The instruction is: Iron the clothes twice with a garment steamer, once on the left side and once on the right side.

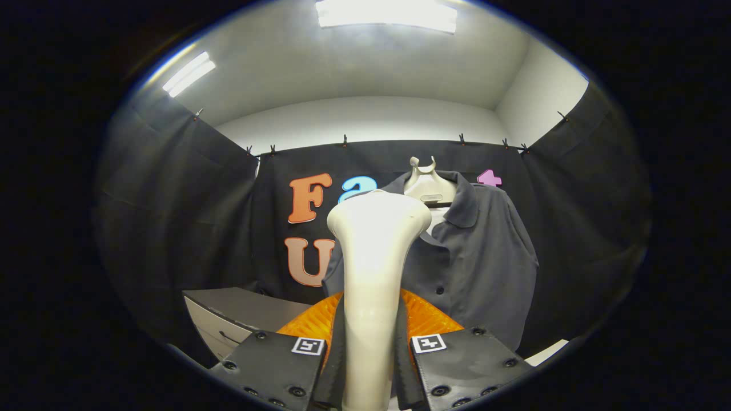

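Gripper view: the hand-held gripper (371, 354) is clamped on the pale handle of the garment steamer (374, 245), which stands upright between its fingers. Beyond it, well apart, a dark button-up shirt (485, 257) hangs on a hanger (425, 182) against the booth wall. Risks, as I judge them: the smooth handle could twist in the grip, and the steamer head hides the shirt's left half, so a pass could drift off the fabric.

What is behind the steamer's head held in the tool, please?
Behind the steamer, gripped by the tool, hangs a grey shirt on a hanger. The steamer covers the shirt's near side, so that part cannot be seen.
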{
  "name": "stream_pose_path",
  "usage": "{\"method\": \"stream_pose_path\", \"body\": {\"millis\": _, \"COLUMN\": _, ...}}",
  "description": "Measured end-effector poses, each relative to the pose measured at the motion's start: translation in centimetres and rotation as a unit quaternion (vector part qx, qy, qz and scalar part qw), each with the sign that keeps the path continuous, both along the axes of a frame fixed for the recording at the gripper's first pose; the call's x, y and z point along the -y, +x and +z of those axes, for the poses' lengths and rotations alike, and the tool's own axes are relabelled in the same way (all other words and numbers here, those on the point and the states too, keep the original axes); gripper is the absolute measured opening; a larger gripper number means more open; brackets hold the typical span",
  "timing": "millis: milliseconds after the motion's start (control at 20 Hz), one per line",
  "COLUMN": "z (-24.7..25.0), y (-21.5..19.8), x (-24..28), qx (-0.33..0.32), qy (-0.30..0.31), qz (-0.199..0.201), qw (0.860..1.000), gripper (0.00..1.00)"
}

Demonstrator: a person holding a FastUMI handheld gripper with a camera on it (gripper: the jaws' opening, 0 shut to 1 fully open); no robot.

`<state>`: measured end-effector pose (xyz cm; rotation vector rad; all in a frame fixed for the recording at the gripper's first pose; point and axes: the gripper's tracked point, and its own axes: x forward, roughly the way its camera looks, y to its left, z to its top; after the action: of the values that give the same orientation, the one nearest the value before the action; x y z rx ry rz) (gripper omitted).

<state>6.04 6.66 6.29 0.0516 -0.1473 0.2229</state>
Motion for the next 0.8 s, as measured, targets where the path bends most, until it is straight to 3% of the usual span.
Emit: {"method": "stream_pose_path", "body": {"millis": 800, "z": -7.5, "y": 8.3, "x": 2.7, "qx": -0.047, "qy": -0.009, "qz": -0.014, "qw": 0.999, "gripper": 0.42}}
